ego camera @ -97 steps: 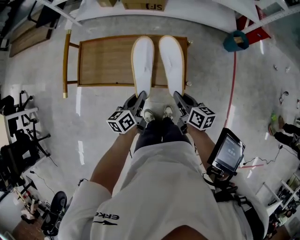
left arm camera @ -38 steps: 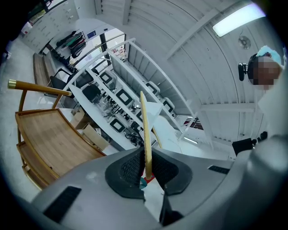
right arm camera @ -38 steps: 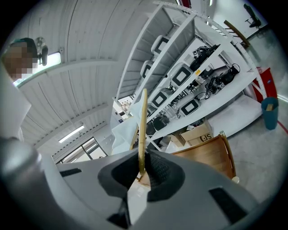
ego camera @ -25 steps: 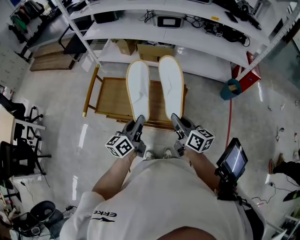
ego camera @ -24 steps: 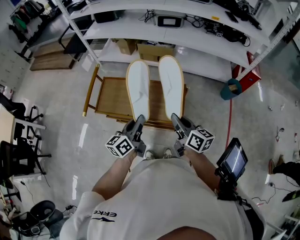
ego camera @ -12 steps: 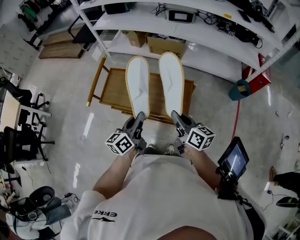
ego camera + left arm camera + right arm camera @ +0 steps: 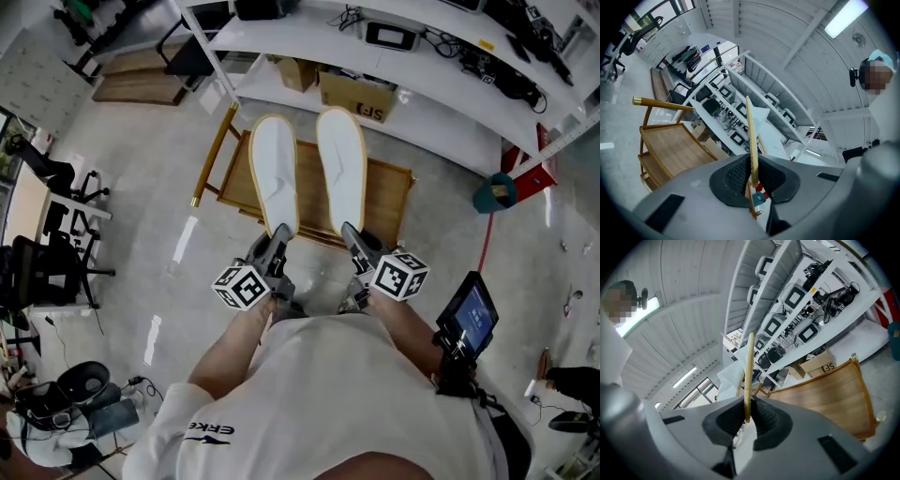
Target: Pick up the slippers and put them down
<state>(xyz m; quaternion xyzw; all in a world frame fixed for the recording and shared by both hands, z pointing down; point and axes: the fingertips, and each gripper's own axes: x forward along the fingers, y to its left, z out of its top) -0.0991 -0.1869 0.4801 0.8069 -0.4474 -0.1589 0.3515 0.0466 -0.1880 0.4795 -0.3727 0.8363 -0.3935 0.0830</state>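
head view: left hand-held gripper (image 7: pixel 278 236) pinches the left slipper (image 7: pixel 274 169), right hand-held gripper (image 7: pixel 350 234) the right slipper (image 7: pixel 341 164).

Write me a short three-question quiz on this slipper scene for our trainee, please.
1. True or false: the left gripper is shut on the left slipper, and the right gripper on the right slipper.
2. In the head view, what shows behind both slippers? A) wooden stand B) office chair C) red bin
3. Fill in: the small screen sits at the person's ___ side.
Key: 1 true; 2 A; 3 right.
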